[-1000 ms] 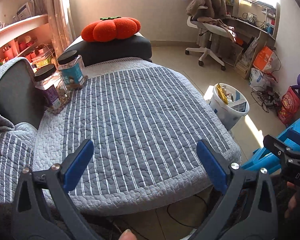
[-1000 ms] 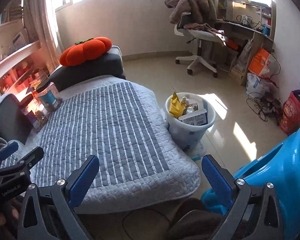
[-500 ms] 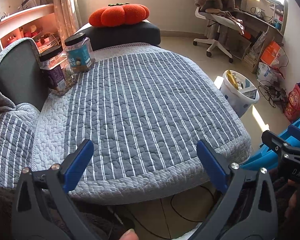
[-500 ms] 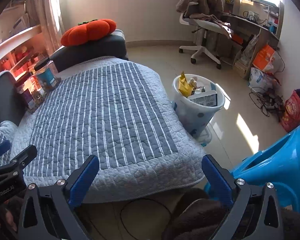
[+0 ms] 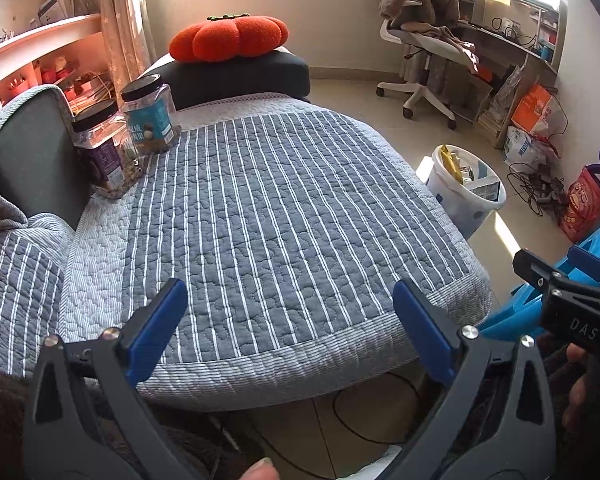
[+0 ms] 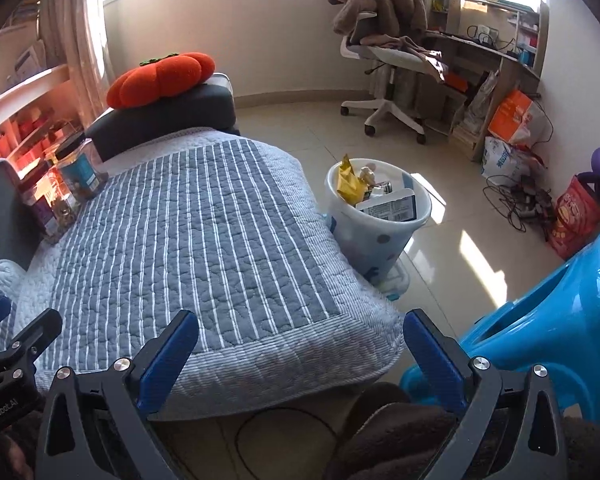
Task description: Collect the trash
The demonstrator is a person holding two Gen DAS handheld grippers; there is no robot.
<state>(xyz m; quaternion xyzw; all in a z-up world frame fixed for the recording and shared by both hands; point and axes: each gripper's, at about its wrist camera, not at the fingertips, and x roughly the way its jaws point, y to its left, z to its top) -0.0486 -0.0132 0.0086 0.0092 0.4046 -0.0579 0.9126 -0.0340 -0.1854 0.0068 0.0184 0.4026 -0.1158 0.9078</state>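
Change since earlier frames: both wrist views now sit lower and closer to the near edge of the quilt; the jars and bin keep their places.
Left hand-held gripper [image 5: 290, 312]: blue-padded fingers spread wide apart, nothing between them, held over the near edge of the quilt.
Right hand-held gripper [image 6: 300, 344]: fingers likewise wide apart and empty, over the near right corner of the quilt (its black body also shows at the right edge of the left wrist view).
Striped quilt [image 5: 268, 216]: grey with white lines, covering the seat; its middle is bare.
Trash bin [image 6: 374, 232]: white, on the floor just beside the right edge of the quilt.
Trash: a yellow wrapper [image 6: 348, 184] and a flat printed box [image 6: 392, 208] stand up out of the bin; other small items in it are too small to tell.
Jars: purple-label jar [image 5: 106, 152] and blue-label jar [image 5: 150, 116], black lids, upright at the far left of the quilt, just beside each other.
Orange cushion [image 5: 228, 38]: resting on a dark pad at the far end.
Office chair [image 6: 384, 68]: far right, draped with brown cloth.
Blue plastic object [image 6: 548, 312]: near right, on the floor.
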